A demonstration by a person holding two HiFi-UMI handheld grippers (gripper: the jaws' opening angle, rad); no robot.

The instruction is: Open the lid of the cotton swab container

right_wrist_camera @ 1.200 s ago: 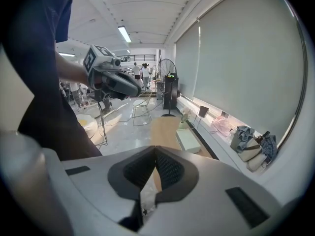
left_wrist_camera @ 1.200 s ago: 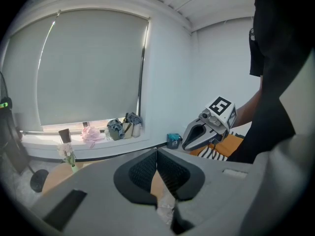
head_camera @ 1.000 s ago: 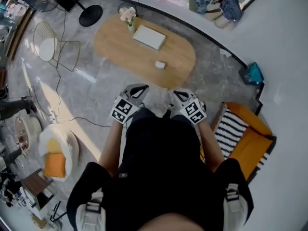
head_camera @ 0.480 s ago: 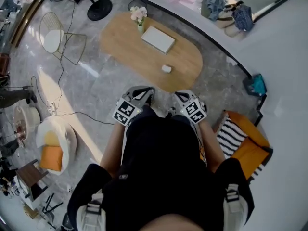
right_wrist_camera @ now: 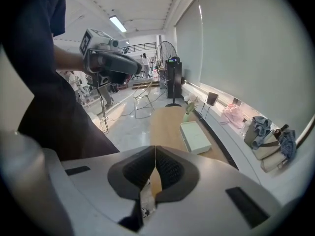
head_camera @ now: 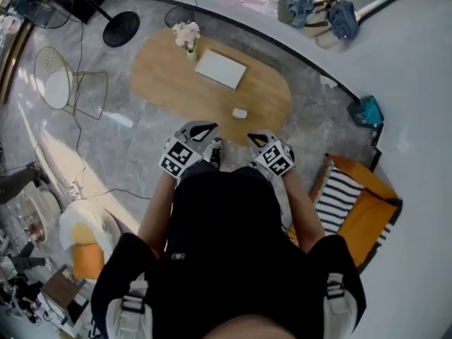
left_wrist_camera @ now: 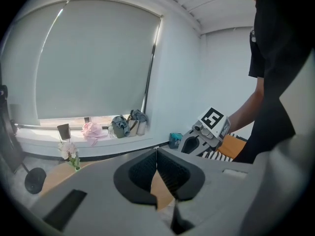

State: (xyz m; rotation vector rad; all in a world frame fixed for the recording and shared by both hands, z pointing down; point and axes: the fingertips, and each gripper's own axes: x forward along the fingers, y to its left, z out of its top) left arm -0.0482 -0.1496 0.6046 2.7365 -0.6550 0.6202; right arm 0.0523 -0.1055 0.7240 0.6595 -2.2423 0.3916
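Note:
The cotton swab container (head_camera: 240, 113) is a small white box near the front edge of the oval wooden table (head_camera: 169, 83) in the head view, lid down. Both grippers are held in front of the person, short of that edge. My left gripper (head_camera: 205, 128) is shut and empty; in its own view the left gripper (left_wrist_camera: 156, 154) has its pads pressed together. My right gripper (head_camera: 255, 137) is also shut with nothing in it, and the right gripper (right_wrist_camera: 155, 154) shows the same in its own view. The container is hidden in both gripper views.
A flat white box (head_camera: 221, 69) and a small vase of flowers (head_camera: 187, 37) stand on the table. A wire chair (head_camera: 60, 85) and a fan base (head_camera: 121, 28) are at the left. An orange and striped cushion (head_camera: 357, 198) lies at the right; clothes (head_camera: 311, 6) sit on the sill.
The person has stepped toward the table. Both shut grippers have come closer to its front edge and to the small white container.

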